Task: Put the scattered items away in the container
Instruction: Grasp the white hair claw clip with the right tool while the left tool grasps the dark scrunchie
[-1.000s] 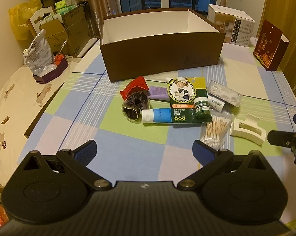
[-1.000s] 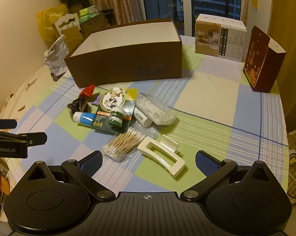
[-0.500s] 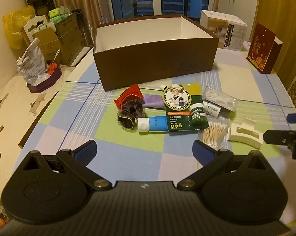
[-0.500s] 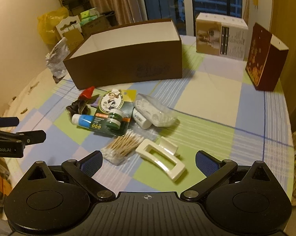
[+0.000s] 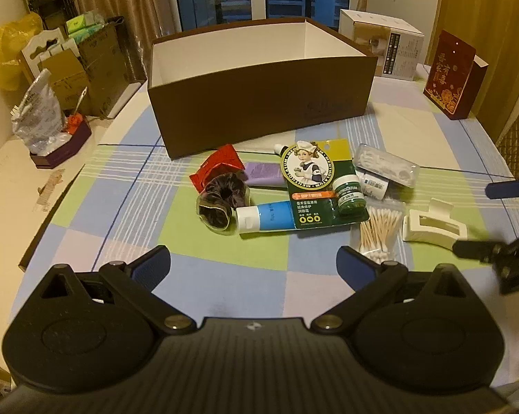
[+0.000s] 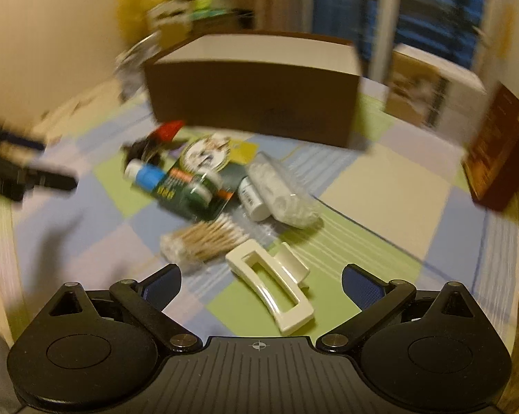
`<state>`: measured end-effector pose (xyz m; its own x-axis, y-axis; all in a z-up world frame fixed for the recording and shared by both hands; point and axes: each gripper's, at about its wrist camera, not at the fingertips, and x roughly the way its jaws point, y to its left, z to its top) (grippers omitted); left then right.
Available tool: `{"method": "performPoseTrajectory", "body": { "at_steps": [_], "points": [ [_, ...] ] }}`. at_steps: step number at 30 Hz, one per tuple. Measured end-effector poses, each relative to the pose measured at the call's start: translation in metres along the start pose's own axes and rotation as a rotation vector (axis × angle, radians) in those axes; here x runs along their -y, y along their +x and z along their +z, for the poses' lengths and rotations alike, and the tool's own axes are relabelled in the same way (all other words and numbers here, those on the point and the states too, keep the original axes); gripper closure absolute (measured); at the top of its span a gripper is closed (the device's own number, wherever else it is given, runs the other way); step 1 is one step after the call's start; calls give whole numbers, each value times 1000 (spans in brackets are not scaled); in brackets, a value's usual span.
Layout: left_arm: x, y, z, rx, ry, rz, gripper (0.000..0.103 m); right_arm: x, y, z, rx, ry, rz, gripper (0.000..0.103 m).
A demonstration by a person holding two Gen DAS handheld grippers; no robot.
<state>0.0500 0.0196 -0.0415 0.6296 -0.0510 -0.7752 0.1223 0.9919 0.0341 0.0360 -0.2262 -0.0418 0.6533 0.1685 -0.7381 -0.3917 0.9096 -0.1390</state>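
- The tidying has not really begun, by my reading: the brown box stands open at the far side of the table, its white inside shows nothing in it, and every loose item lies on the checked cloth in front of it.
- The pile sits close together: a red packet, a dark hair tie, a blue tube, a green ointment card, a small white bottle, a clear plastic case, a bag of cotton swabs and a white hair clip.
- The left gripper hovers on the near side of the pile, jaws wide and empty.
- The right gripper is also wide and empty, with the hair clip lying between its fingertips, one end nearly under the body.
- The step in hand looks like the approach to a first pick, the clip being the likely choice.
- Next move, as I judge it: lower the right gripper over the clip's narrow width, close, lift and carry it over the box's near wall.
- Against the earlier frames, the right wrist view is now smeared with motion and the clip sits nearer its fingers; in the left view the right gripper's fingertips reach further toward the clip. The items lie as they did.
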Motion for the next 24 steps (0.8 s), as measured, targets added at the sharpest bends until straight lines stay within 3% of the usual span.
{"method": "performPoseTrajectory", "body": {
  "at_steps": [2,16,18,24],
  "points": [
    [-4,4,0,-12,-7,-8,6,3,10,-2,-32,-43,35,30],
    [-27,25,-3,-59,-10,-31,9,25,57,3,-124,-163,68,30],
    [-32,27,-2,-61,-11,-34,11,27,59,3,-134,-143,79,48],
    [-44,37,9,-72,-21,-68,18,30,57,0,-149,-31,67,58]
  ]
}}
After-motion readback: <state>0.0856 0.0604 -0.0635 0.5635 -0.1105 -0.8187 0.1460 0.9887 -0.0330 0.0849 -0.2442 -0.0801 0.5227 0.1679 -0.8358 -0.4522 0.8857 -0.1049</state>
